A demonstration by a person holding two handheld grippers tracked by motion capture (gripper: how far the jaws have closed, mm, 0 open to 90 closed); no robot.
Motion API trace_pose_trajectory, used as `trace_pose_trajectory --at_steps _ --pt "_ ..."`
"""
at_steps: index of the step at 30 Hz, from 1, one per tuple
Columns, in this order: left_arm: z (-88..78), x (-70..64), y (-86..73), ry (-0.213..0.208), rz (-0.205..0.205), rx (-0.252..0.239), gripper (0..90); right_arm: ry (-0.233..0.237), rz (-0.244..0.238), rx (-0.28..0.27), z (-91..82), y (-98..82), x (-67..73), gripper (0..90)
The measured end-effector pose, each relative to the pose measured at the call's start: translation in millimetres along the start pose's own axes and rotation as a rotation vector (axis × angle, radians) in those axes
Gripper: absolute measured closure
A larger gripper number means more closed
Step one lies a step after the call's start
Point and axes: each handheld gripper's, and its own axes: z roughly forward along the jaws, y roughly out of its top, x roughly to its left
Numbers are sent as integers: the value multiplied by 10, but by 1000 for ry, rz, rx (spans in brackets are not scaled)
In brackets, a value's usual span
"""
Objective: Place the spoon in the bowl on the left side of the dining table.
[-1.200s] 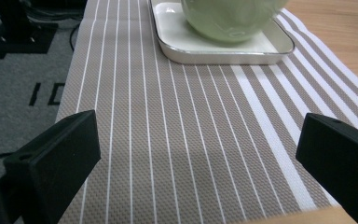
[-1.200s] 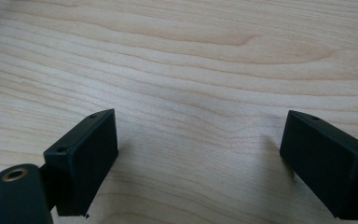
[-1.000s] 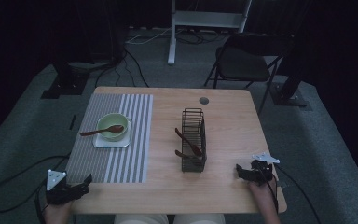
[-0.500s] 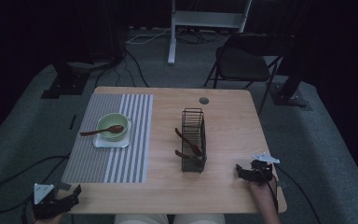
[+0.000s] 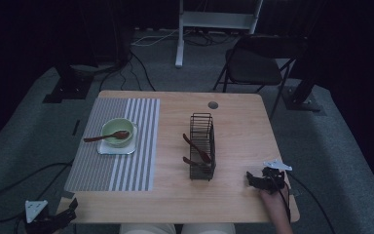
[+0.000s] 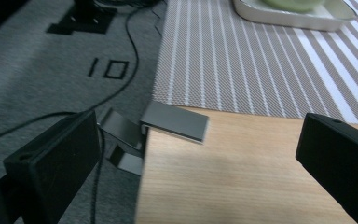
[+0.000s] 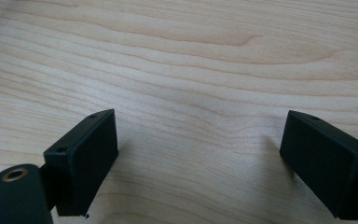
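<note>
Two grippers sit at the near edge of a pale wooden table (image 5: 233,122) in a dark room with grey carpet. At far left, the left gripper (image 5: 70,209) hangs off the table's near-left corner, jaws spread wide and empty; its own view shows a grey metal clamp (image 6: 168,123) at that corner and cables on the floor. Next comes a striped placemat (image 5: 126,161) bearing a green bowl (image 5: 118,130) on a white square plate (image 5: 129,146), a brown spoon (image 5: 104,137) resting across the bowl. Mid-table stands a black wire rack (image 5: 202,146) holding wooden utensils (image 5: 197,148). Rightward, the right gripper (image 5: 251,179) rests near the near-right corner, jaws wide over bare wood. Behind the table stands a folding chair (image 5: 253,68).
</note>
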Motion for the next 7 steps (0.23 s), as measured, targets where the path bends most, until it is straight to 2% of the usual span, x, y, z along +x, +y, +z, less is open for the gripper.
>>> trace_pose_trajectory --at_steps 2,4,7 --pt "5 20 -3 0 -16 -5 0 0 0 0 0 0 0 106" --pt "10 41 -4 -31 -50 -18 0 0 0 0 0 0 0 106" --pt "4 31 1 -26 -43 -30 0 0 0 0 0 1 0 105"
